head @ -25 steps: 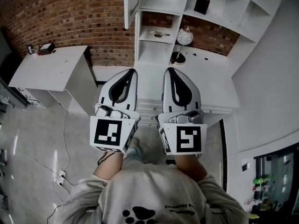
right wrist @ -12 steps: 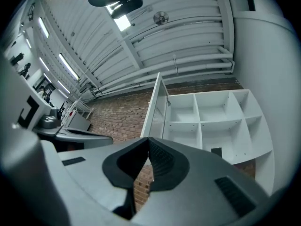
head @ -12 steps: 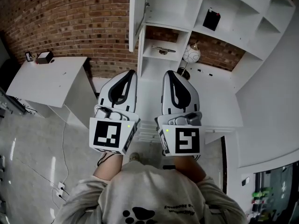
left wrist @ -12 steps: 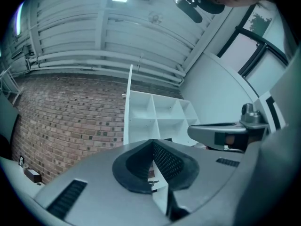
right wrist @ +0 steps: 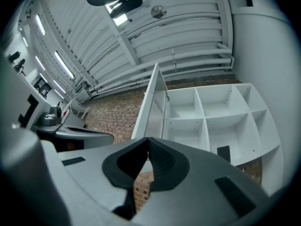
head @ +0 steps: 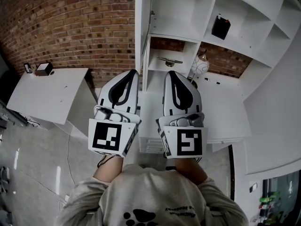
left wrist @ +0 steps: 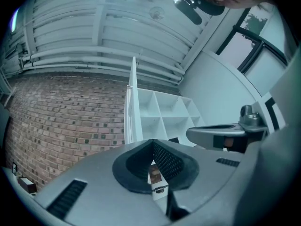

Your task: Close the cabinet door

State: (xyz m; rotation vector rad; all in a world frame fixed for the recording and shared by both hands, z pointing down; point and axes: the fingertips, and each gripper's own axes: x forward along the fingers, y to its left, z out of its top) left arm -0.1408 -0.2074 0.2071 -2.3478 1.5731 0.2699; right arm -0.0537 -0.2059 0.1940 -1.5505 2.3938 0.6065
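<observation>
cabinet door (head: 141, 27) nearer than before, left claw (head: 134, 72) and right claw (head: 169, 73) both pressed together, empty

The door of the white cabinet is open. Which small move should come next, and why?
Probably carry the left gripper forward to the side of the cabinet door facing the brick wall. The door stands open, edge-on; that gripper and the right gripper are shut, empty, and short of it.
</observation>
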